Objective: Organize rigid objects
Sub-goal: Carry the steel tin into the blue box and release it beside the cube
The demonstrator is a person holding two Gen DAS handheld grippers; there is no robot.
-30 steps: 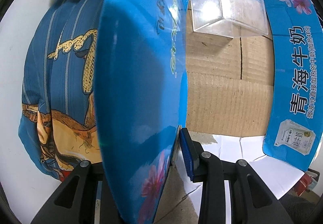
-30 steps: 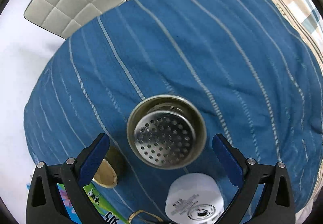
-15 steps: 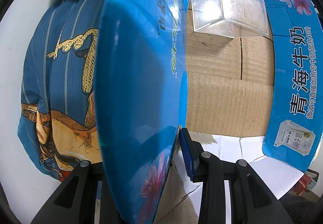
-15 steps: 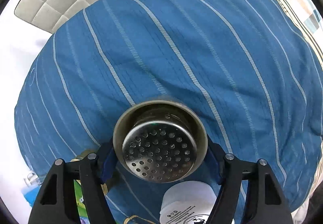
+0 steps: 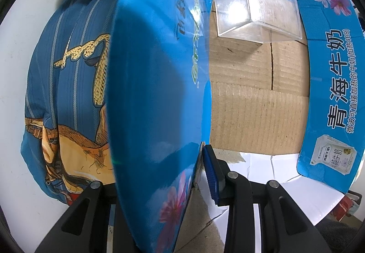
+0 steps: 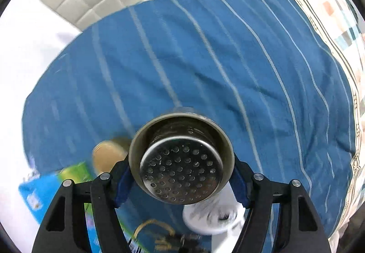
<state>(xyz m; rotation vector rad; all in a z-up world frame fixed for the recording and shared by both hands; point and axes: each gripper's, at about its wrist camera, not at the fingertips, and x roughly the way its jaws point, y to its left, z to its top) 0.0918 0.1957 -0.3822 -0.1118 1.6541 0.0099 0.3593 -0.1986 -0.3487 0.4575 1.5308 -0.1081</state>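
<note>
My left gripper pinched the blue carton flap; clear box sat inside. Right gripper clamped the perforated metal strainer above the bed.

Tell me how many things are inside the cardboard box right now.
1: a clear plastic container lying at the far end of the box floor. The blue flap pinched in the left claw may hide more.

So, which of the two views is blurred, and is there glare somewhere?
Right wrist view: the bedcover and white jar are smeared, while the strainer is sharp. Left wrist view: sharp, with glare on the clear box.
</note>
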